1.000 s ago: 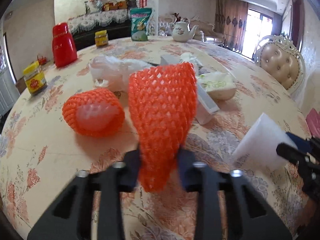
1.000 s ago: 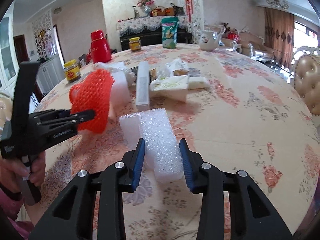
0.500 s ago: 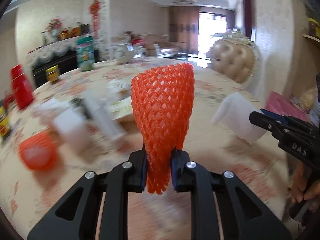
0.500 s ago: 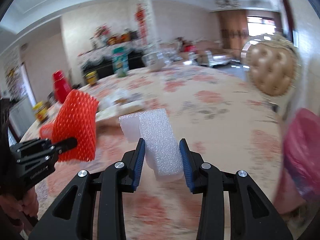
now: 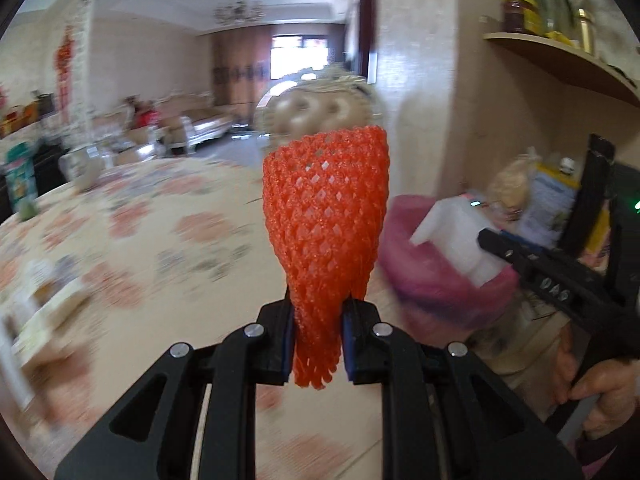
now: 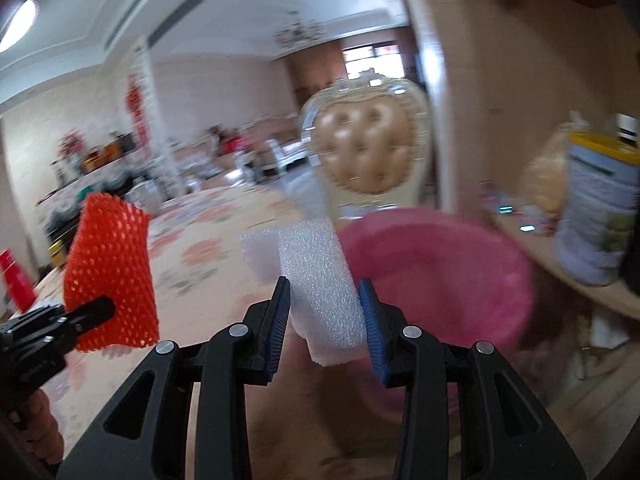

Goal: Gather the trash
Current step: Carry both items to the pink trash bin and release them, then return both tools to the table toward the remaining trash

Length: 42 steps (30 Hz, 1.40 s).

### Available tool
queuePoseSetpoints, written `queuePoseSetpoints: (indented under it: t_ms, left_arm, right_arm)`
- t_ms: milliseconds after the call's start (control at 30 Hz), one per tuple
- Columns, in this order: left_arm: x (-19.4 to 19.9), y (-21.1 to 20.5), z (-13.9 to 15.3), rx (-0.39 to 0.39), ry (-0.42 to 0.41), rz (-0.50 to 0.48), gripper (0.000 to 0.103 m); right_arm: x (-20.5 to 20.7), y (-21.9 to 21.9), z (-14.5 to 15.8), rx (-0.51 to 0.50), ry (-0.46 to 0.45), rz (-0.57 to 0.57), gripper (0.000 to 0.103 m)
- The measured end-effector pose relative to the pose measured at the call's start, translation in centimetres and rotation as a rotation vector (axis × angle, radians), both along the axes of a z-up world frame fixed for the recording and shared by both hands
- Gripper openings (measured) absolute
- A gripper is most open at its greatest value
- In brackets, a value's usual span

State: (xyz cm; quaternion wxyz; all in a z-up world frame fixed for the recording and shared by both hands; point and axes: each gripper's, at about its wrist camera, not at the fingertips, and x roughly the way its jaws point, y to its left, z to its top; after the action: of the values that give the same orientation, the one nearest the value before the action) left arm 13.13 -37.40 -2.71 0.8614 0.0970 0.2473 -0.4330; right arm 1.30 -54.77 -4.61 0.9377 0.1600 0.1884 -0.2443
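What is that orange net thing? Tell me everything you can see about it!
The orange net is a soft foam mesh sleeve full of diamond-shaped holes. It is narrow at the bottom and flares wider toward its open top. It stands almost upright in the air, pinched at its lower end by the left gripper. Only the gripper's pads touch it. Behind it lie a flowered table and, to the right, a pink bin.

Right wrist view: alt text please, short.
The right gripper holds a white foam block in front of a pink bin. At left, the left gripper holds an orange foam net.
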Motion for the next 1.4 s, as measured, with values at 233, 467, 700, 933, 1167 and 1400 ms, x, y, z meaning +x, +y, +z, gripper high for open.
queuePoseSetpoints:
  t_ms: [233,467,700,933,1167,1400]
  left_arm:
    - [-0.1,-9.6,2.1,-0.079,0.059,-0.163,0.018]
    - [1.5,-17.0,1.0,-0.093,0.157,-0.225,0.019]
    - [3.5,-19.1,-1.5,-0.065,0.209,-0.193,0.052]
    - [4.5,-15.5,-1.3,-0.058,0.163,-0.140,0.058]
    - [3.3,-9.6,-0.4,-0.028,0.052,-0.008,0.076]
    - [2.4,1.4,-0.3,0.024,-0.015,0.212,0.090]
  right_arm:
    - [-0.4,-6.8,-1.1,0.031,0.023,-0.110,0.037]
    - [0.0,-10.3,-2.6,0.069,0.036,-0.144,0.037]
    - [0.6,-11.6,-3.9,0.083,0.058,-0.144,0.053]
    - [-0.4,-10.5,-3.0,0.066,0.037,-0.172,0.058]
    - [-1.6,-7.2,-0.4,0.022,0.006,-0.146,0.059]
    - [-0.9,0.8,1.5,-0.010,-0.039,0.009,0.067]
